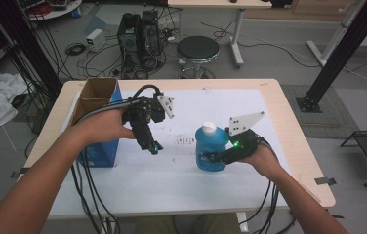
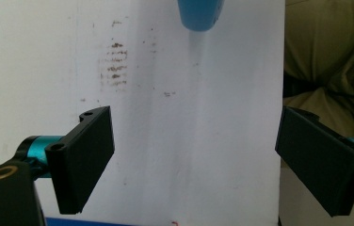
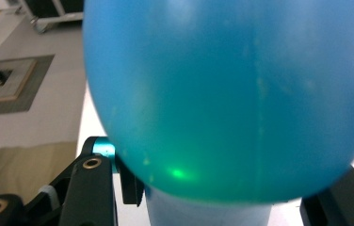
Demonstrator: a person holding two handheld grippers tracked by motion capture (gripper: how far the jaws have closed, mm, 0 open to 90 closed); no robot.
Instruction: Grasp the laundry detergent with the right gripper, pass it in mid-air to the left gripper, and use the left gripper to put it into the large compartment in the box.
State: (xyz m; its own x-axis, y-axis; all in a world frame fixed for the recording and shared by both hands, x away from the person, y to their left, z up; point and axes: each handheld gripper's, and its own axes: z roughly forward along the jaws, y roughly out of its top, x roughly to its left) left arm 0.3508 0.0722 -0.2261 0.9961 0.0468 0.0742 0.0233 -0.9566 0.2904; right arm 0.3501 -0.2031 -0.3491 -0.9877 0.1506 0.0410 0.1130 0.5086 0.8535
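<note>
Gripping the upright blue bottle point(image 1: 211, 151) is the right claw point(image 1: 210, 157), while the left claw point(image 1: 153, 146), jaws apart, hangs at its 9 o'clock over the bench point(image 1: 269, 122).

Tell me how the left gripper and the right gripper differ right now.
The left gripper is wide open with nothing between its jaws; the right gripper is closed around the blue bottle. The left is raised over the white sheet; the right sits low beside the bottle. Both are hand-held.

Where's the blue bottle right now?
In the high view, the blue bottle stands upright right of the table's centre, between the right gripper's jaws, beside smudge marks.
</note>
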